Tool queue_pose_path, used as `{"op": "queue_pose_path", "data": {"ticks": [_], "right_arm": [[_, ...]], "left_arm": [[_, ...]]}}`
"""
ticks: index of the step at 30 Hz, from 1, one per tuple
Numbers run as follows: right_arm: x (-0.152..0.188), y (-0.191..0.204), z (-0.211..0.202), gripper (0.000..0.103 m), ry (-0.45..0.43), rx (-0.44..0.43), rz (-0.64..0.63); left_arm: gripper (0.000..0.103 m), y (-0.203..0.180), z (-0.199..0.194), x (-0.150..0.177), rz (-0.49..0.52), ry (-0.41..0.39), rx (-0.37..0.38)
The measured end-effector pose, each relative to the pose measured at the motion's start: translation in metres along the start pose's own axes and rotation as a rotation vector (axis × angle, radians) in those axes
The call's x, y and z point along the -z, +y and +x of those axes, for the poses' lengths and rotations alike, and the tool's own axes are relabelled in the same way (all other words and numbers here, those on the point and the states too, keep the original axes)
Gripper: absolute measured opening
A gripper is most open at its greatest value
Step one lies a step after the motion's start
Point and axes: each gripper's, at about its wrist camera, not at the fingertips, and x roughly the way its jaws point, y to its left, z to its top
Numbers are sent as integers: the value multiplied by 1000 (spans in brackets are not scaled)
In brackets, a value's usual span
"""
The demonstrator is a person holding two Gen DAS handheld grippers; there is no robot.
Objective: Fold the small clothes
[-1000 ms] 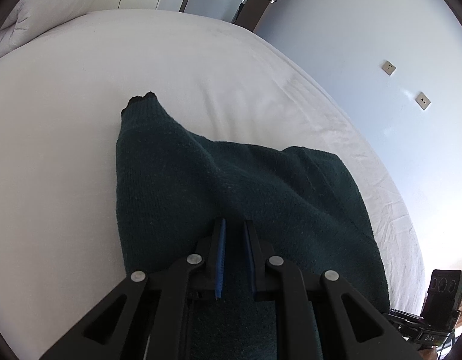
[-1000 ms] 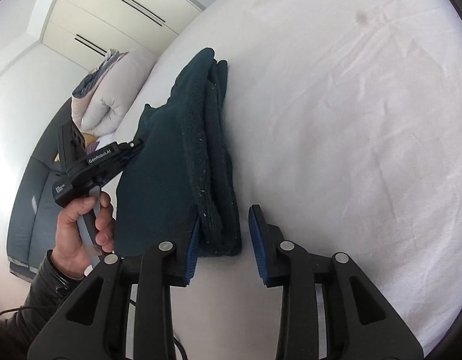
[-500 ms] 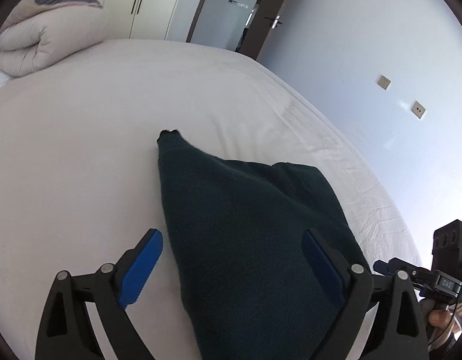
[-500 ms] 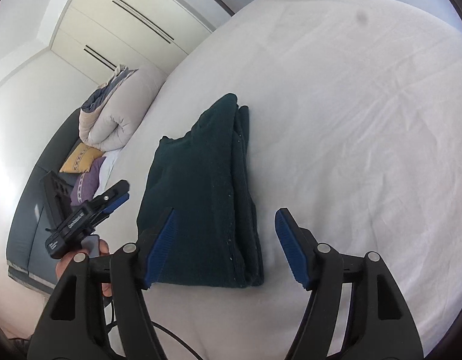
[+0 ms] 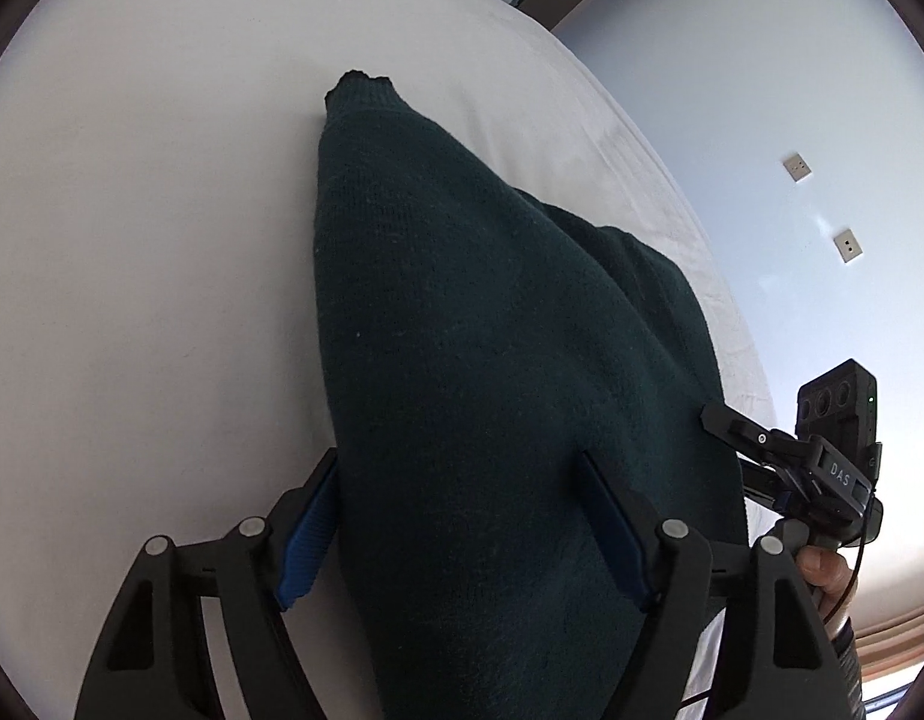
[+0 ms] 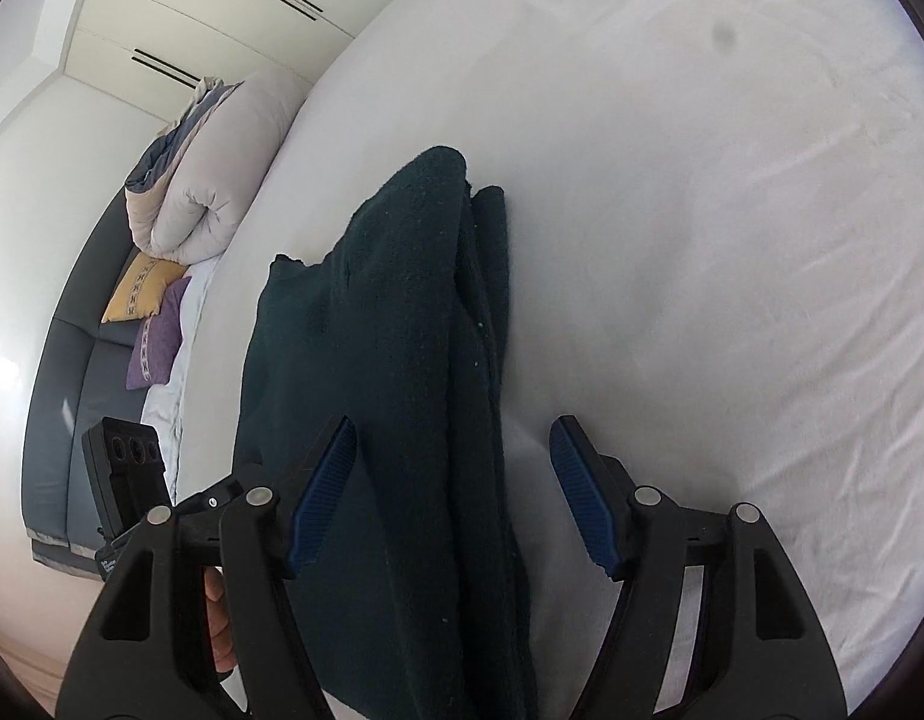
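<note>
sweater's (image 5: 492,360) near end cut off

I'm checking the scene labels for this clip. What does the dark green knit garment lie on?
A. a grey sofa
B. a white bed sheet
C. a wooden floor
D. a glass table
B: the dark green knit garment lies folded on the white bed sheet, which surrounds it in both wrist views; the grey sofa stands apart beyond the bed's edge.
</note>
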Motion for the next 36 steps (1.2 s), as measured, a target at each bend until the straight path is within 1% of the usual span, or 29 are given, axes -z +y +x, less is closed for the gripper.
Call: {"op": "queue_pose_path", "data": {"ticks": [1, 2, 3, 4, 5, 6, 8, 9, 11, 16, 20, 22, 25, 28, 30, 32, 34, 36], "right_arm": [[-3, 3, 4, 65, 8, 11, -15], [-5, 6, 10, 54, 14, 27, -32], [-6, 9, 15, 34, 29, 46, -50], [-7, 10, 21, 32, 53, 33, -48], [-7, 11, 23, 31, 56, 31, -33], [-7, 13, 25, 28, 50, 46, -32], [-4, 26, 23, 24, 32, 93, -63], [-1, 36, 22, 22, 19, 130, -92], [8, 61, 15, 21, -6, 199, -169], [39, 125, -10, 20, -24, 199, -306], [73, 159, -28, 20, -13, 143, -352], [93, 172, -34, 20, -14, 117, -361], [134, 190, -39, 20, -12, 56, -374], [176, 198, -36, 20, 4, 10, -354], [202, 197, -31, 20, 21, -13, -339], [223, 195, -21, 20, 37, -18, -320], [240, 185, -8, 20, 55, -24, -290], [256, 173, 7, 20, 62, -2, -259]], "left_arm": [[72, -2, 1, -1, 5, 5, -10], [68, -4, 2, -2, 9, 9, -18], [62, -6, 1, -1, 13, 11, -24], [59, -8, 0, -1, 18, 10, -28], [53, -9, -2, 1, 25, 7, -33], [48, -11, -5, 2, 33, 4, -41], [42, -18, -12, 5, 50, -7, -61], [39, -21, -18, 7, 55, -14, -70], [37, -23, -31, 12, 55, -25, -71], [36, -24, -88, 40, 75, -78, -71], [36, -15, -138, 74, 93, -105, -84], [36, -12, -159, 96, 114, -115, -106], [36, -4, -182, 129, 128, -121, -149], [36, 13, -197, 158, 104, -123, -162], [36, 25, -199, 172, 80, -119, -161], [36, 35, -195, 184, 55, -100, -160], [37, 44, -183, 195, 50, -73, -177], [38, 52, -175, 201, 35, -71, -183]]}}
